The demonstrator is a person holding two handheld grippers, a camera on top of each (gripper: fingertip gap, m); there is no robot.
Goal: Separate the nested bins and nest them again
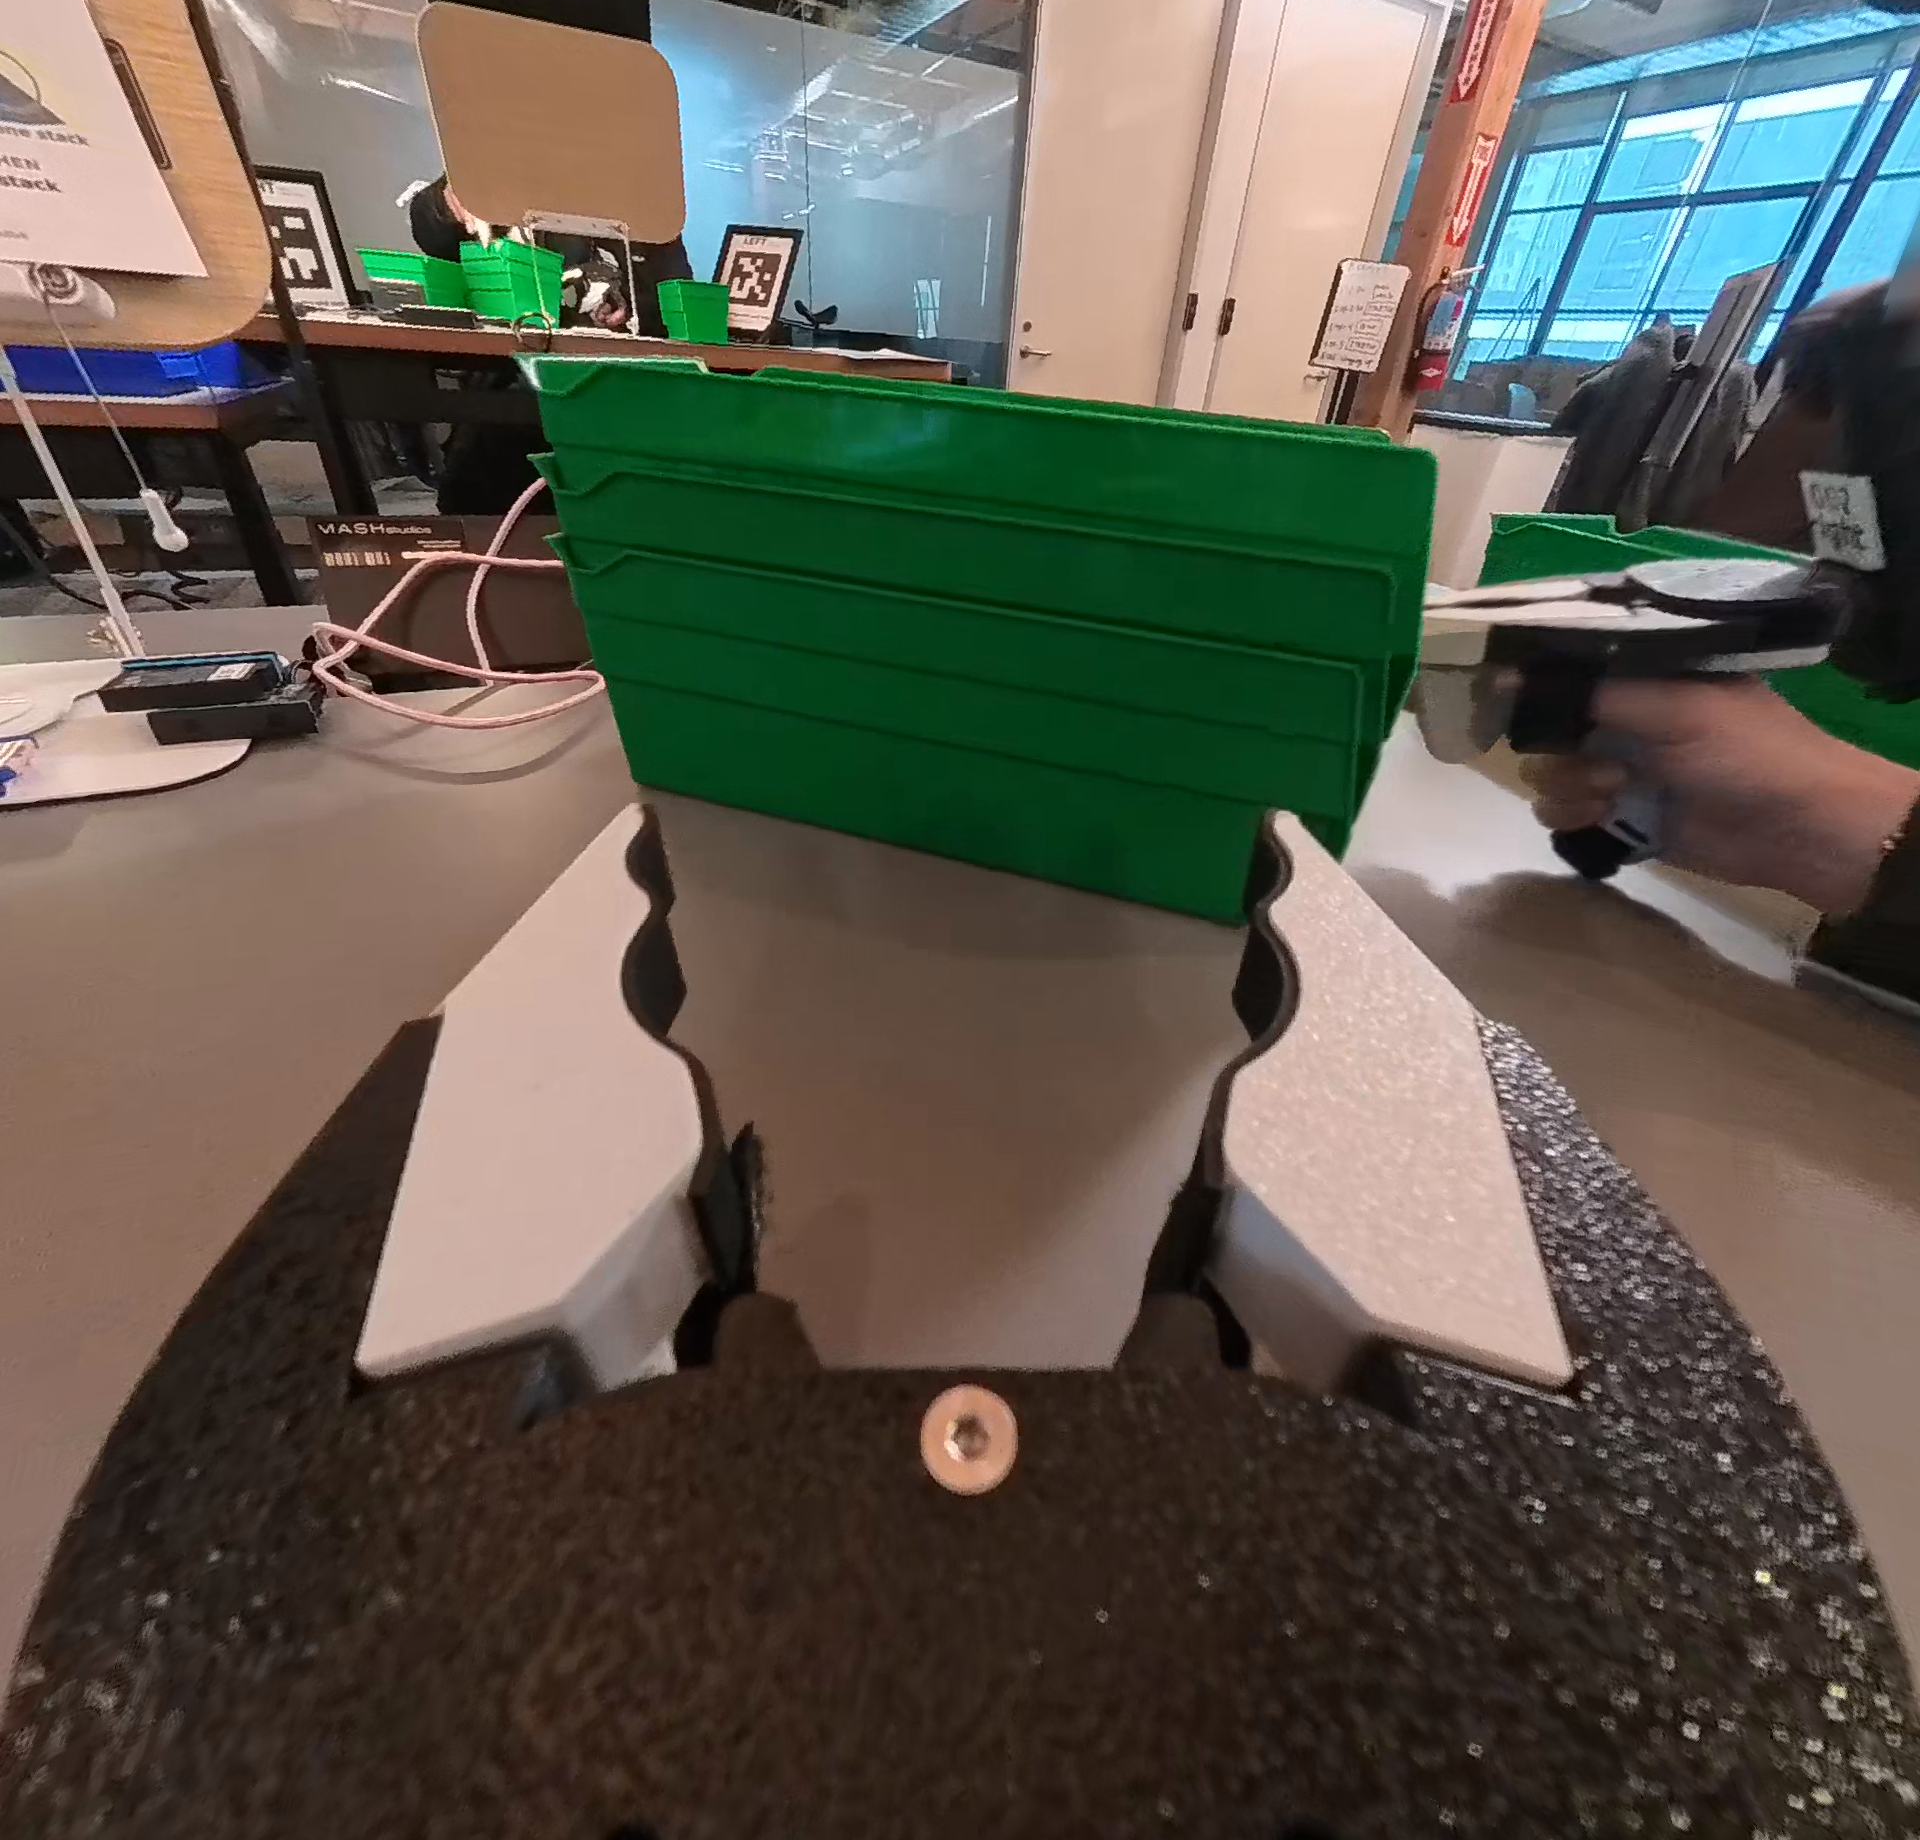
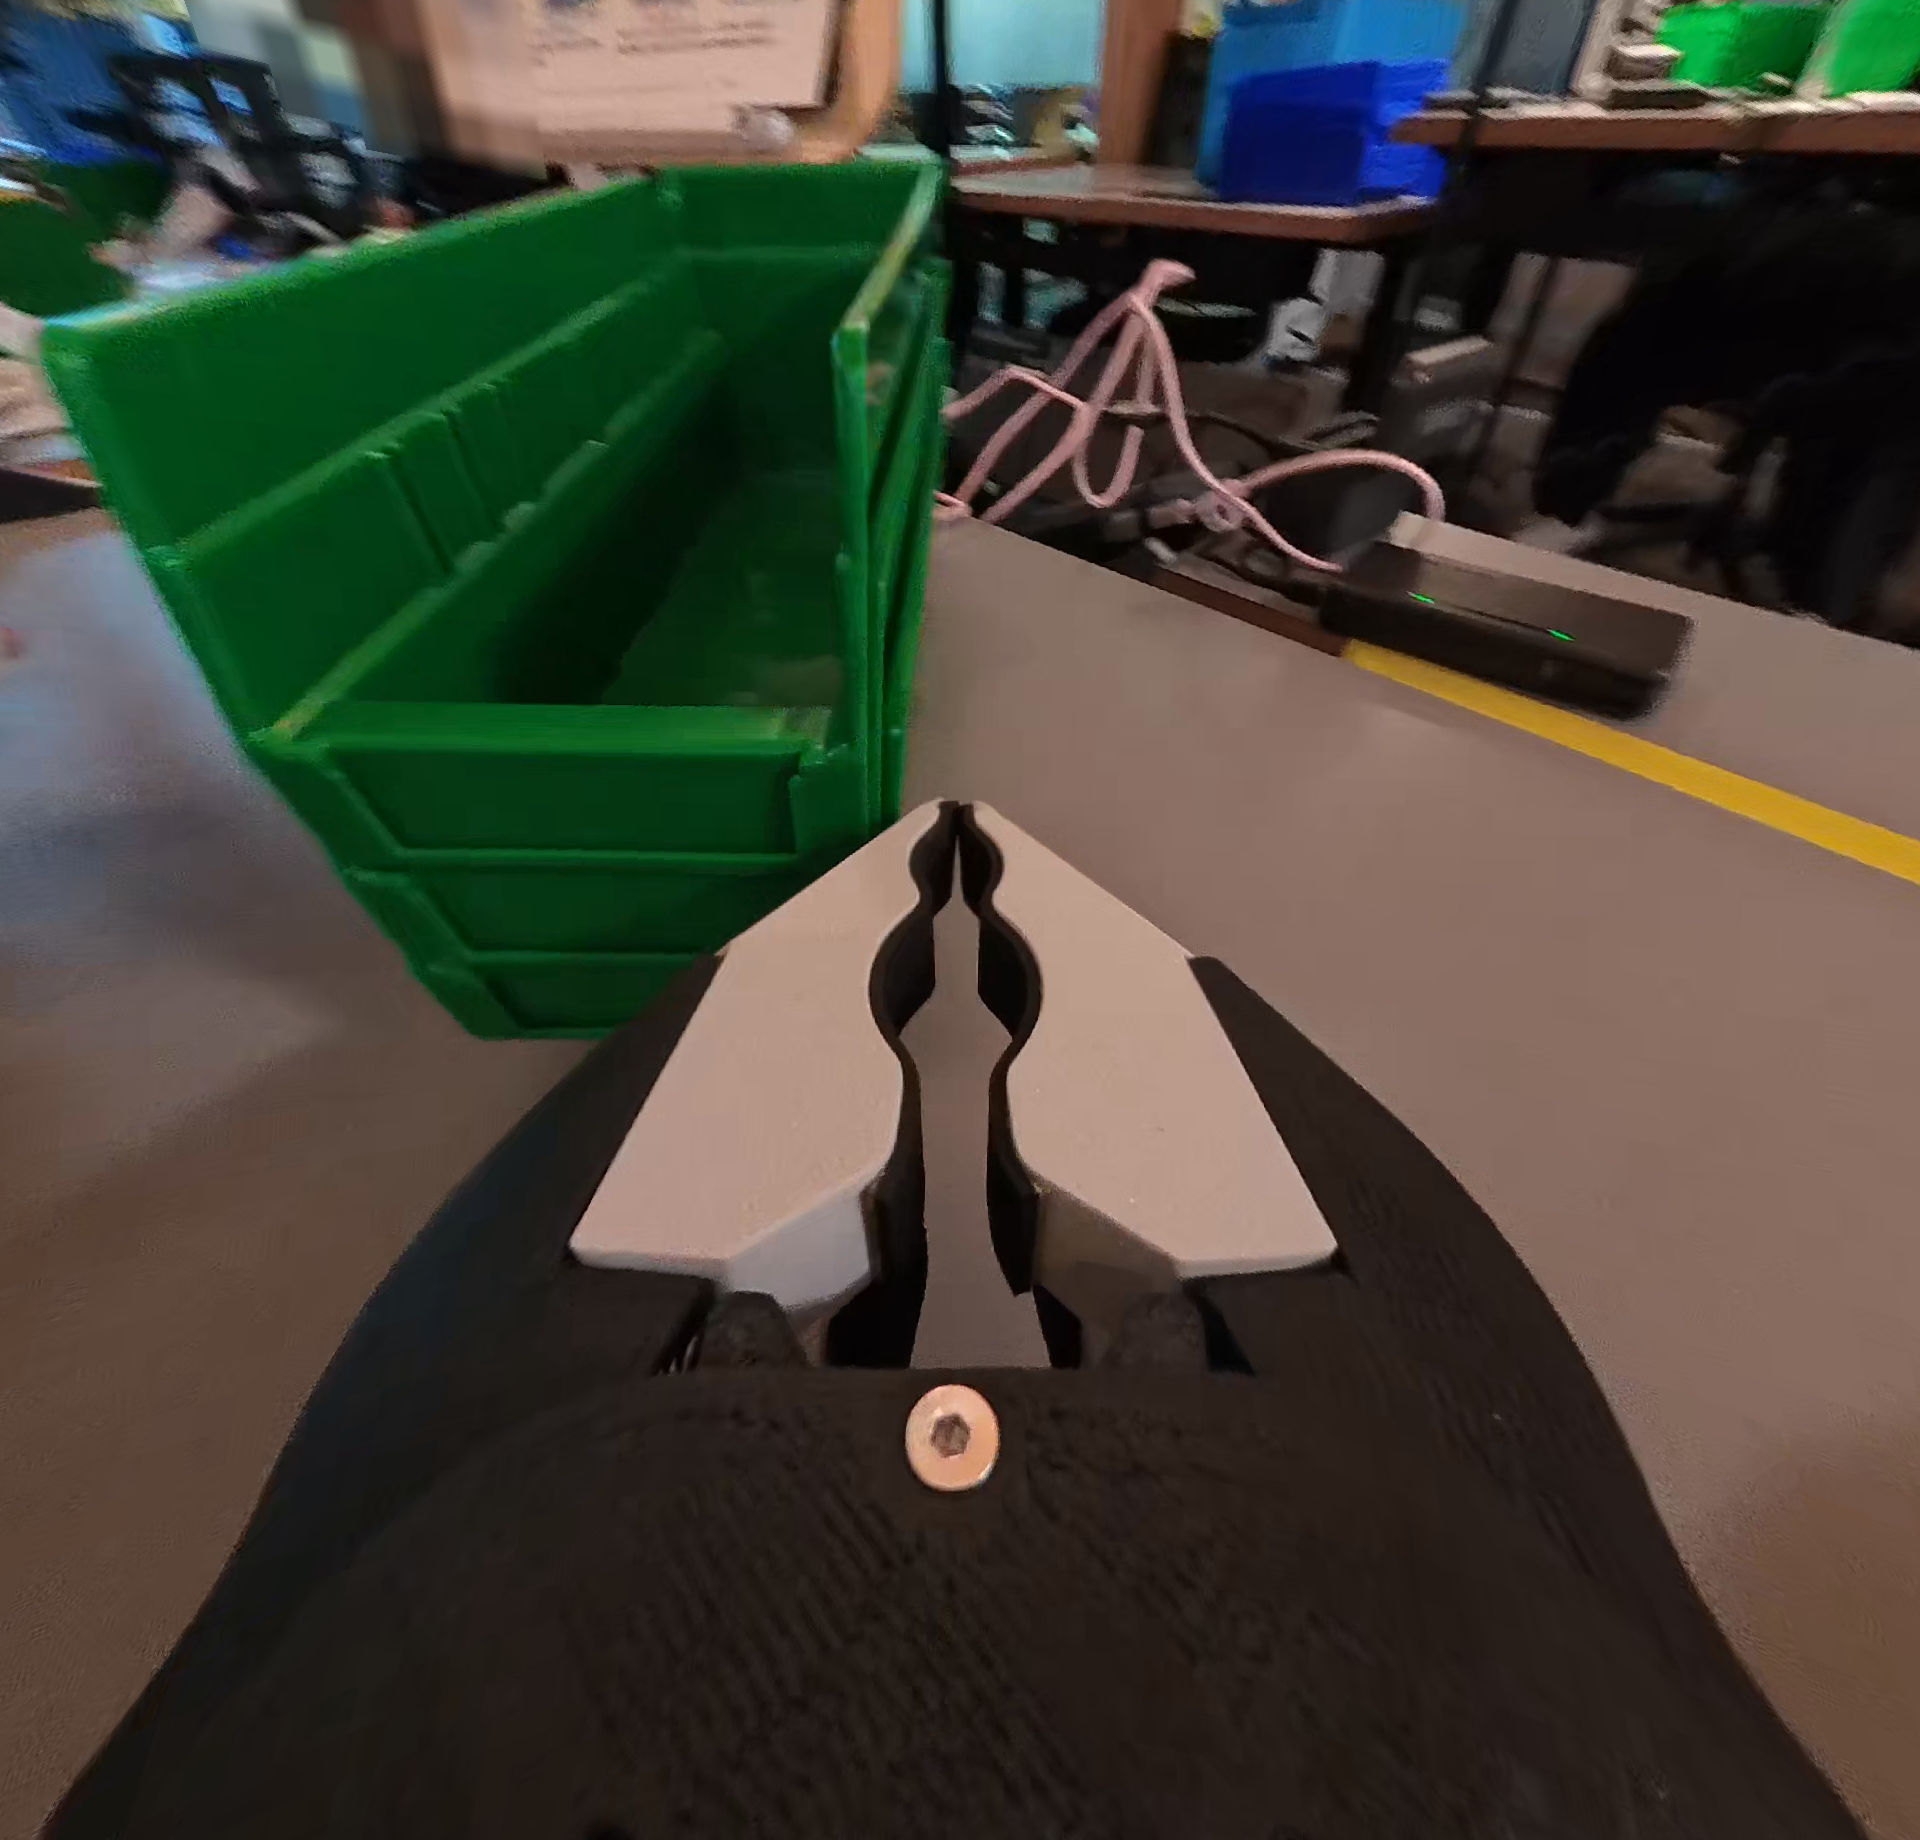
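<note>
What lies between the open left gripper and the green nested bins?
Only bare grey table: the left wrist view shows nothing between the left gripper and the nested bins.

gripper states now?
Left gripper: open, empty, facing the green bin stack.
Right gripper: closed, empty, beside the stack.

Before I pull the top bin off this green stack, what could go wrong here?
The nested green bins sit tightly together, so the whole stack may lift or slide across the grey table. The right gripper is shut, so it cannot take a wall yet. The left gripper is open, holding nothing. The pink cable lies beside the stack and could snag.
</note>
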